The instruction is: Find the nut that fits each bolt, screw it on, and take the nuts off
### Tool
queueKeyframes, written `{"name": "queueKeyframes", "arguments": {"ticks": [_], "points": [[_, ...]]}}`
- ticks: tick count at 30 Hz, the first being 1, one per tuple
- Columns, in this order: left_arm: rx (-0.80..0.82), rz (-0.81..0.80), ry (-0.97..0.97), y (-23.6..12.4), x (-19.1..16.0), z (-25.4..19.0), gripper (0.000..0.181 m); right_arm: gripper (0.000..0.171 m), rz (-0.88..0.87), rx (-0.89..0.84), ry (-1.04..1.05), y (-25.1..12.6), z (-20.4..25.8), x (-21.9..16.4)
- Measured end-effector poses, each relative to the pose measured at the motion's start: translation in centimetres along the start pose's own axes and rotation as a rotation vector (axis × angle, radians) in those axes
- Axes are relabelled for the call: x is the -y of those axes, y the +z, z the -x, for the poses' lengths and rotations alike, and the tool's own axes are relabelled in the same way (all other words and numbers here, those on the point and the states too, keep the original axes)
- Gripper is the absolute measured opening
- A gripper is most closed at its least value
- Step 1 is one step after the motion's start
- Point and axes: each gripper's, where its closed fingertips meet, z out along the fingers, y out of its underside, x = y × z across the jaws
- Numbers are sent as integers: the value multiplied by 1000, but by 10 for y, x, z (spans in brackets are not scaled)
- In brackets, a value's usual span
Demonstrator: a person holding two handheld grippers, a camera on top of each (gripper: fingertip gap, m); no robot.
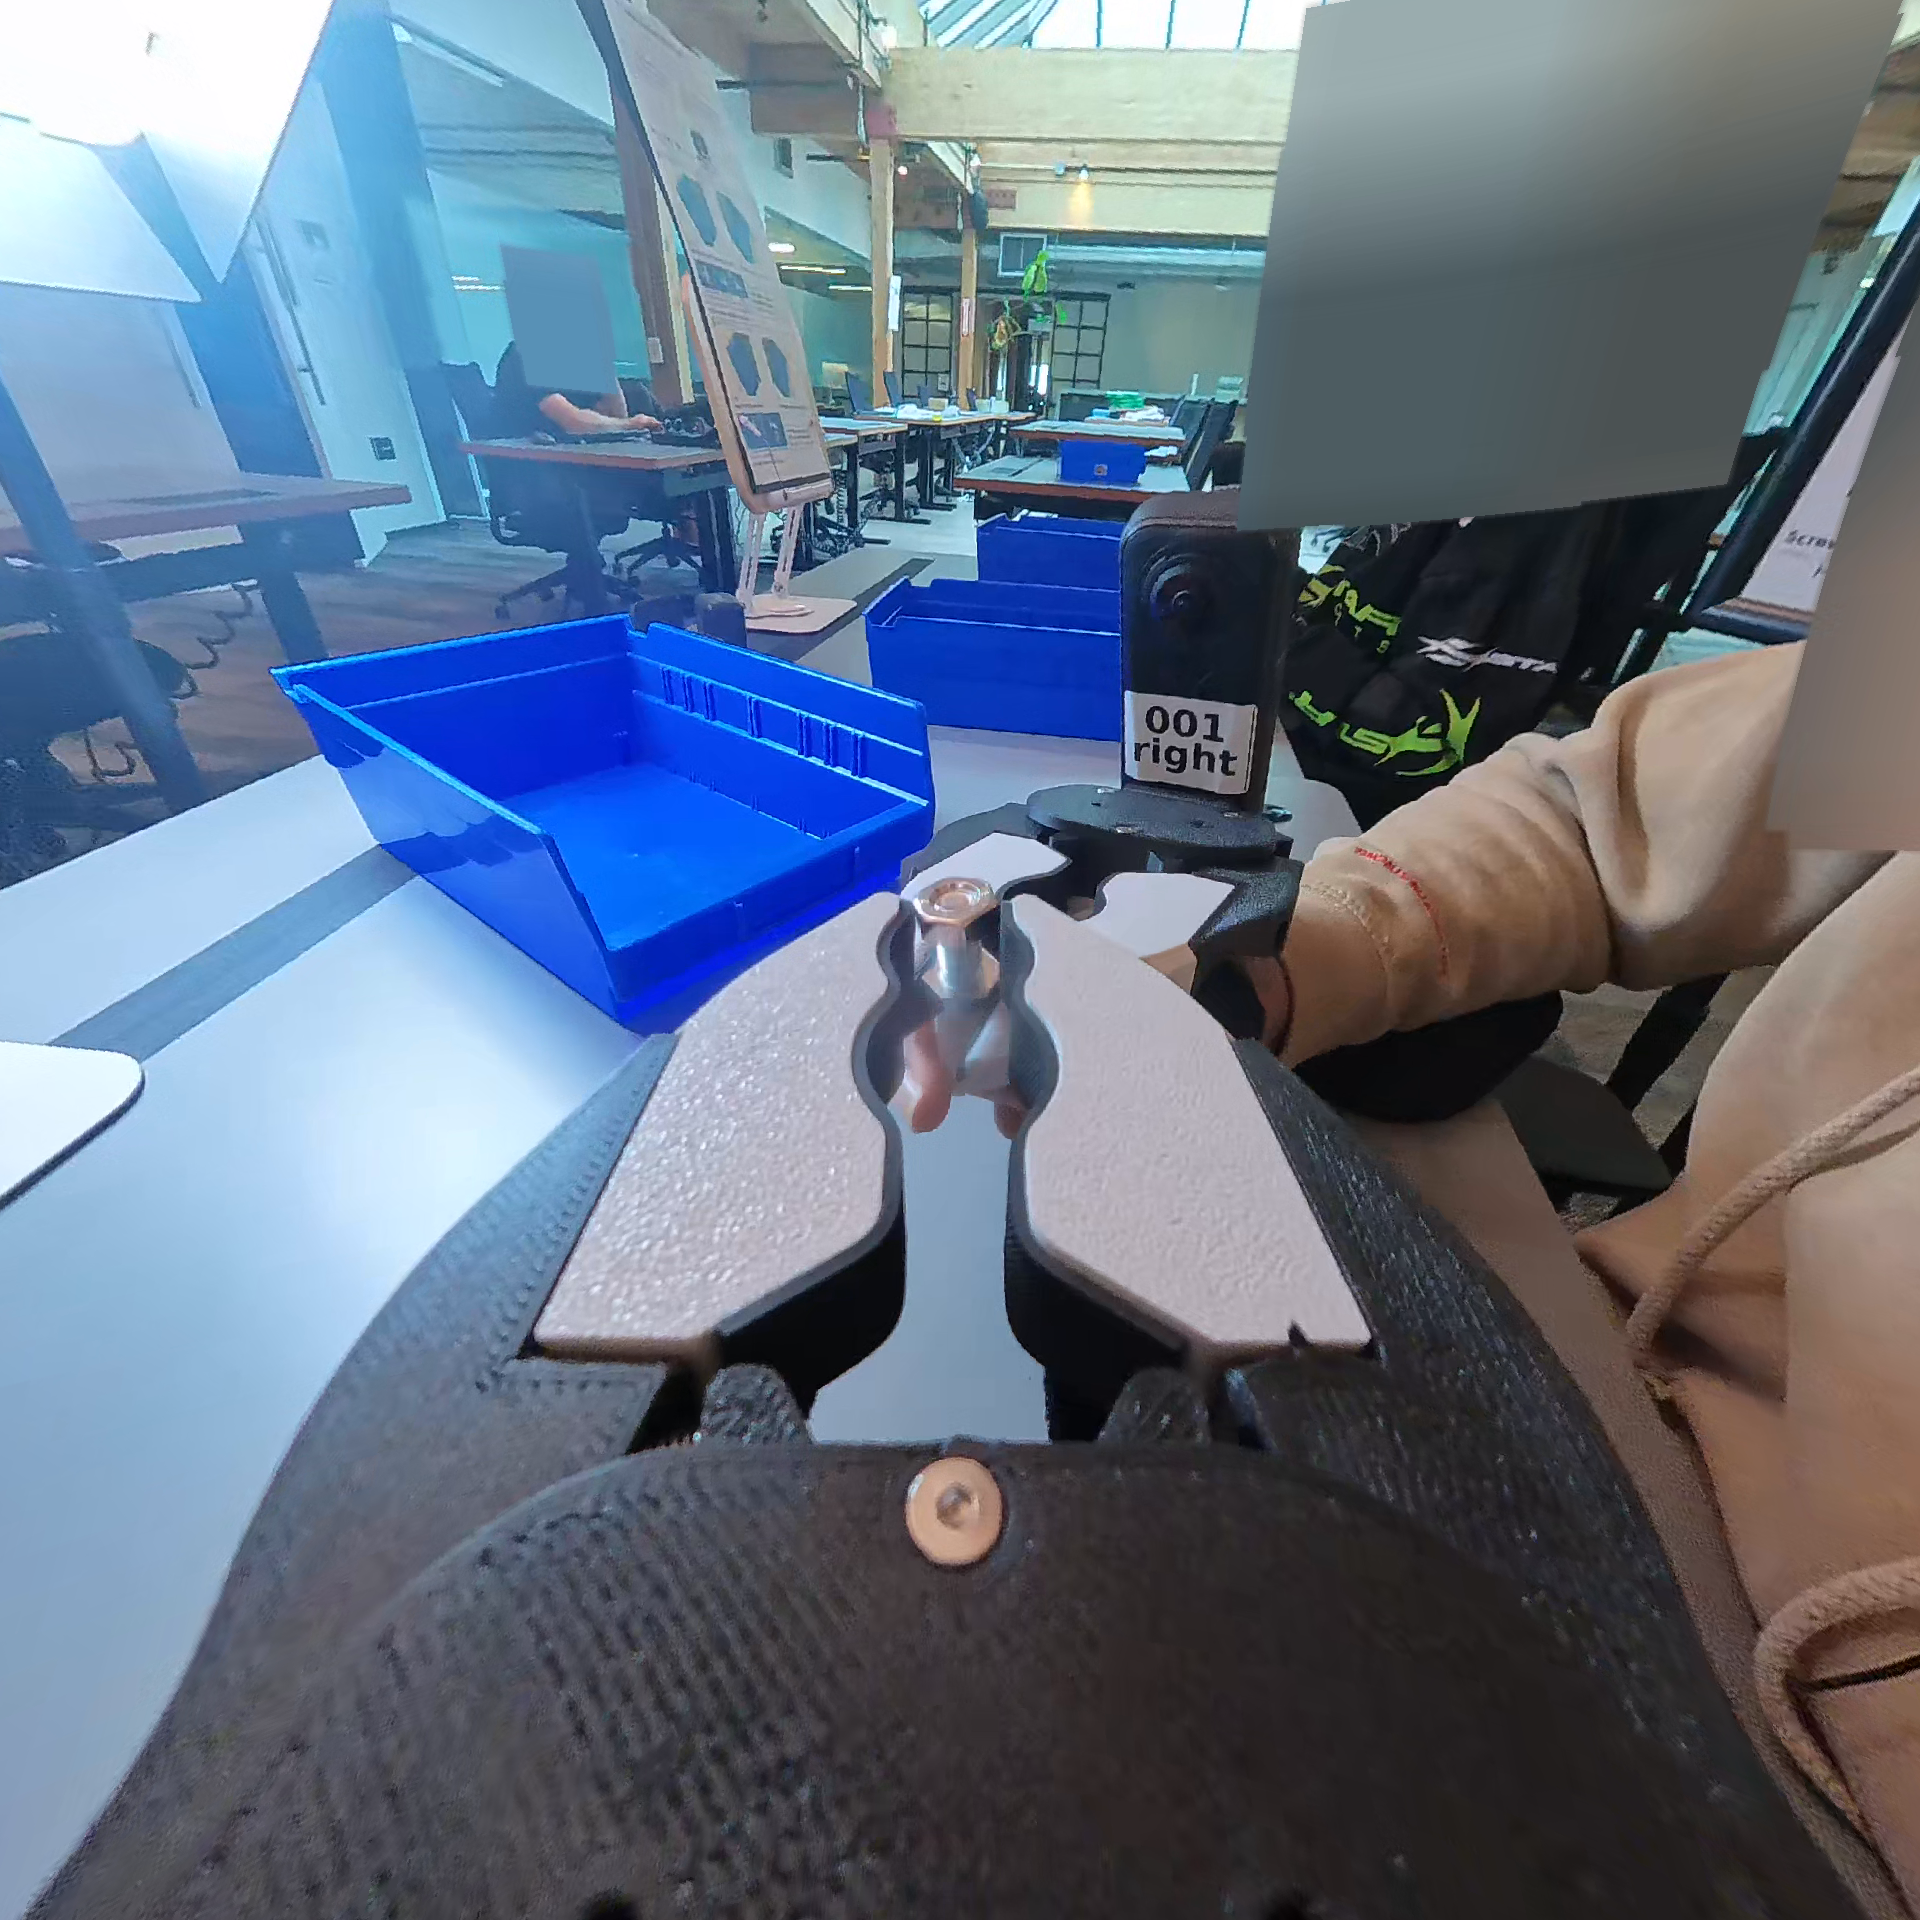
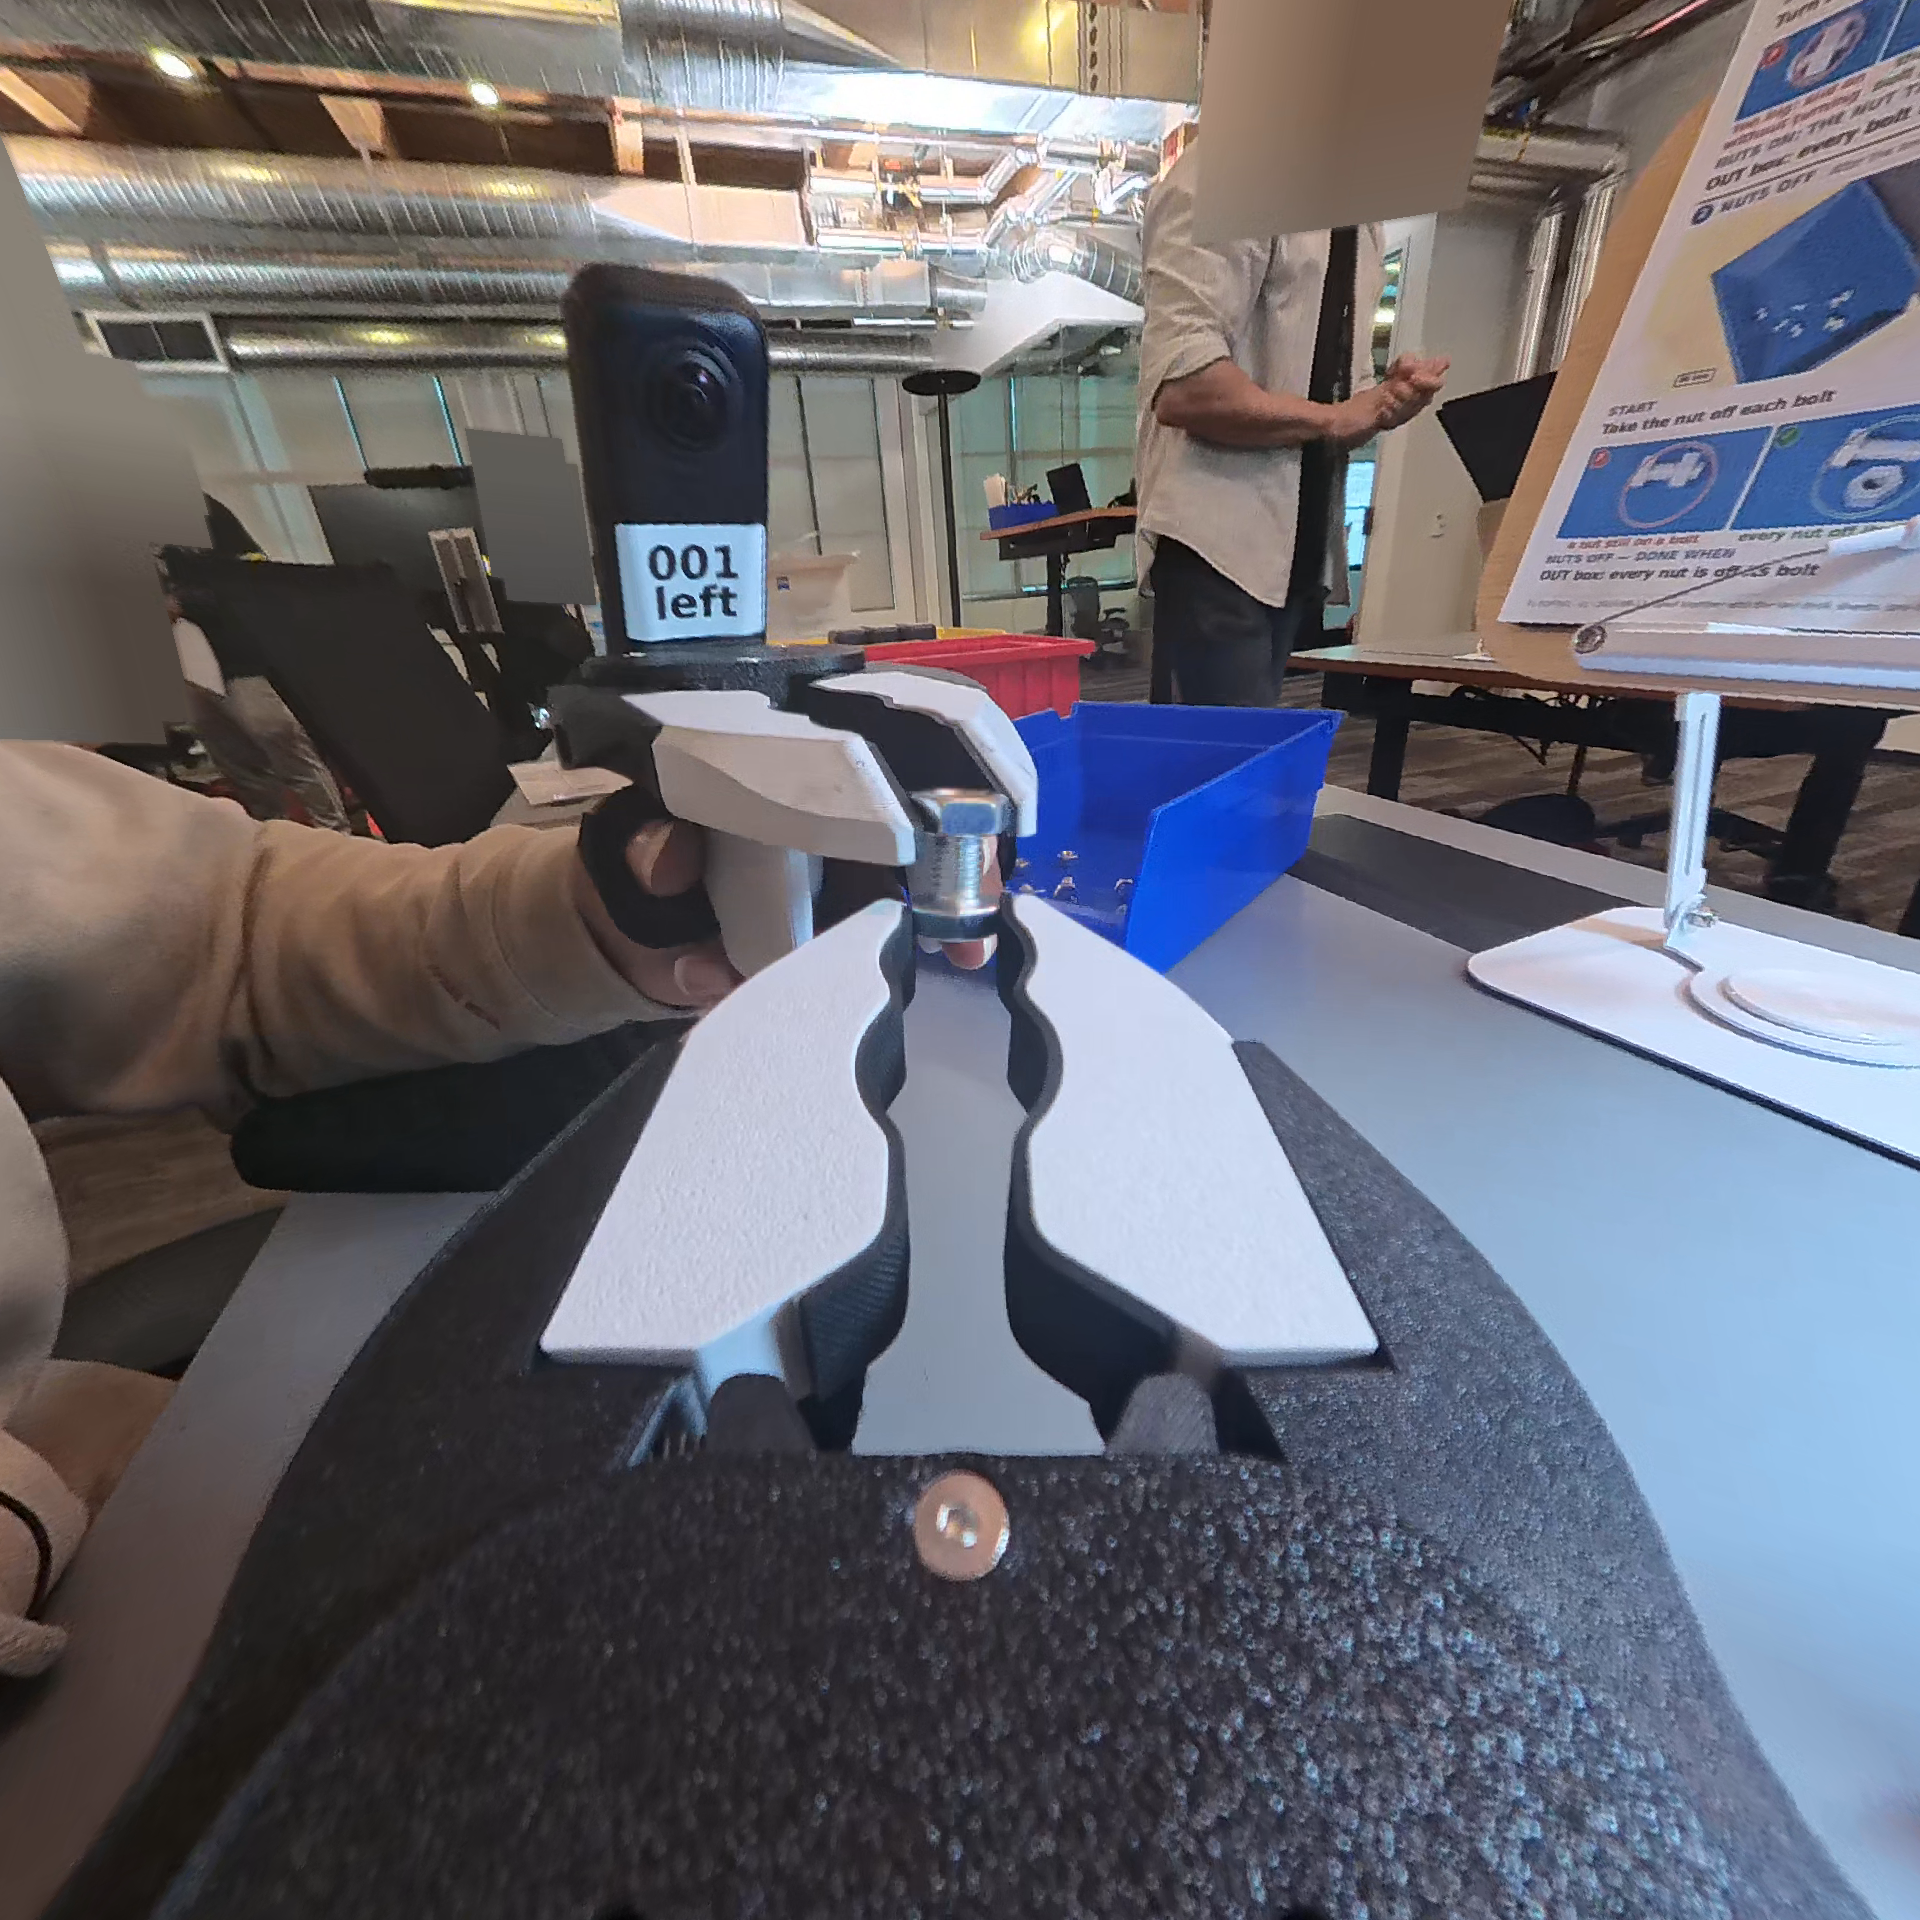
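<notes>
A silver bolt hangs upright above the grey table [image 2: 1558, 1247]. My left gripper [image 1: 952, 914] is shut on its hex head [image 1: 948, 899], and the shank [image 1: 964, 977] runs down between the fingers. In the right wrist view the left gripper [image 2: 961, 810] comes in from the left and clamps the bolt head [image 2: 961, 808]. The threaded shank [image 2: 956, 862] hangs below it. My right gripper [image 2: 954, 925] is shut on the nut [image 2: 951, 920] at the lower end of the thread. A person's fingertip shows just under the nut.
An empty blue bin [image 1: 644, 790] sits on the table left of the grippers, with more blue bins [image 1: 997, 644] behind. Another blue bin [image 2: 1174, 800] holds several small silver parts. An instruction sheet on a white stand [image 2: 1704, 977] is at right. A person [image 2: 1236, 468] stands beyond. Left and right tips are no more than a few centimetres apart.
</notes>
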Motion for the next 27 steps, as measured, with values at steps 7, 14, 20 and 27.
{"name": "queueKeyframes", "arguments": {"ticks": [7, 14, 20, 27], "points": [[-30, -7, -11, -1, 0, -4, 15, 14, 15, 6, -19, 1, 3, -2], [19, -71, -60, -12, 6, 15, 11, 14, -60, 75, 49, -5, 8, 11], [-47, -79, -35, -8, 9, 0, 28, 14, -22, 30, 55, -3, -1, 4], [-36, -59, -64, -6, 3, 4, 27, 14, 0, 37, 26, -1, 4, 0]]}}
